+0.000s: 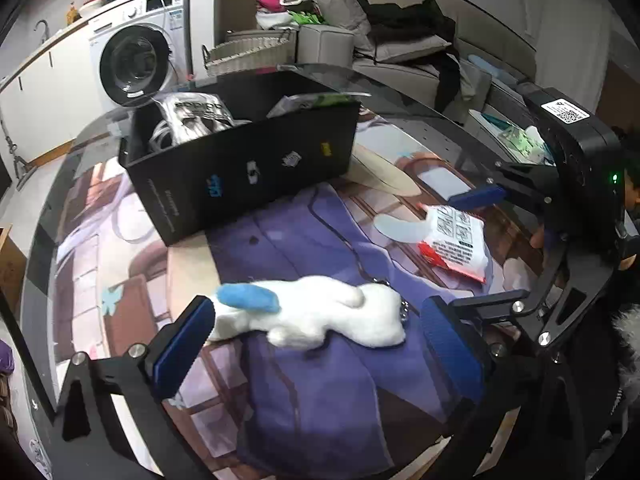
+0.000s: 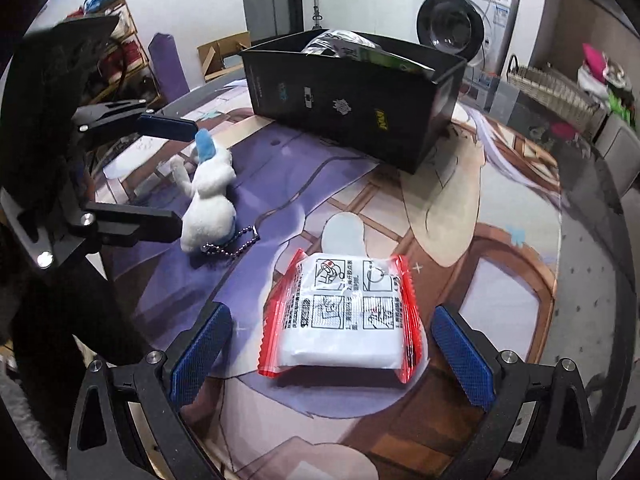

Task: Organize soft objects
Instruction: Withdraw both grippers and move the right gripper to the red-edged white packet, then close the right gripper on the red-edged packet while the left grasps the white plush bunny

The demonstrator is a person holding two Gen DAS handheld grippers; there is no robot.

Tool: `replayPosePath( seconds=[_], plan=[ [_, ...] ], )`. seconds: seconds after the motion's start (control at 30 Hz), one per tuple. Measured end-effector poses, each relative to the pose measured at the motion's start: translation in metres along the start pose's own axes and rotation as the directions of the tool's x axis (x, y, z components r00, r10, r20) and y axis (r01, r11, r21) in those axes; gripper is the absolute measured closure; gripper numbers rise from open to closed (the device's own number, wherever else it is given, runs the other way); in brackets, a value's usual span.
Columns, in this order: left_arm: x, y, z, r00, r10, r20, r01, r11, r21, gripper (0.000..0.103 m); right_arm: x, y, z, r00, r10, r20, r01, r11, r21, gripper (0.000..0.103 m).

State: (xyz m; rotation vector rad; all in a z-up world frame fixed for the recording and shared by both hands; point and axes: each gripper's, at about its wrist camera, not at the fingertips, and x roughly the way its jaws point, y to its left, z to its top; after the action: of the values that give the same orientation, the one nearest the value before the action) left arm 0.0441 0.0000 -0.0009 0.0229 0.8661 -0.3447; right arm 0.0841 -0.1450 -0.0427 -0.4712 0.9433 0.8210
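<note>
Behind our work surface we see a white front-loading washing machine [image 1: 136, 60], a woven wicker basket [image 1: 244, 52] and a grey sofa piled with dark clothes [image 1: 404, 36]. We work on a round table covered by a printed cartoon mat in purple and brown [image 1: 304, 392]. Toward the far edge of the table stands an open black rectangular cardboard box with small logos on its side [image 1: 248, 168], already holding what look like plastic-wrapped packets, though we cannot make them out clearly. Our left gripper [image 1: 316, 344] has its blue-padded fingers [image 1: 182, 348] spread wide on either side of a small white plush animal with a blue ear and a ball chain [image 1: 316, 314], which lies on its side on the purple part of the mat near the table's middle; one pad sits just beside the toy's blue-eared end, the other stands apart from its chain end. Our right gripper [image 2: 332, 354] is likewise wide apart, its pads flanking but not touching a white soft packet in a clear wrapper with red crimped edges [image 2: 340, 316], which lies flat on the mat near our edge of the table. Both soft items sit outside the box, the packet to the right of the plush.
</note>
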Motion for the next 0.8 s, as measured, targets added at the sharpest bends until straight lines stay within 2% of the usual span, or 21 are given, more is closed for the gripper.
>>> replayPosePath(
  seconds=[0.13, 0.4, 0.67, 0.8],
  plan=[
    [0.003, -0.005, -0.003, 1.0, -0.008, -0.021, 0.009, 1.0, 0.026, 0.0, 0.0, 0.003, -0.001, 1.0, 0.006, 0.006, -0.005, 1.0, -0.013, 0.001],
    [0.009, 0.001, -0.006, 0.998, 0.049, -0.048, -0.048, 0.998, 0.037, 0.0, 0.002, -0.002, 0.0, 1.0, 0.002, 0.011, -0.002, 1.0, -0.005, 0.001],
    [-0.002, 0.024, -0.014, 0.994, 0.082, -0.068, -0.084, 0.996, -0.021, 0.0, 0.001, -0.004, -0.001, 1.0, -0.007, 0.008, 0.007, 1.0, 0.0, 0.001],
    [-0.003, 0.033, -0.015, 0.997, -0.006, -0.079, -0.003, 0.993, -0.119, 0.0, 0.0, -0.005, -0.003, 1.0, -0.007, 0.005, 0.007, 1.0, 0.0, 0.001]
  ],
)
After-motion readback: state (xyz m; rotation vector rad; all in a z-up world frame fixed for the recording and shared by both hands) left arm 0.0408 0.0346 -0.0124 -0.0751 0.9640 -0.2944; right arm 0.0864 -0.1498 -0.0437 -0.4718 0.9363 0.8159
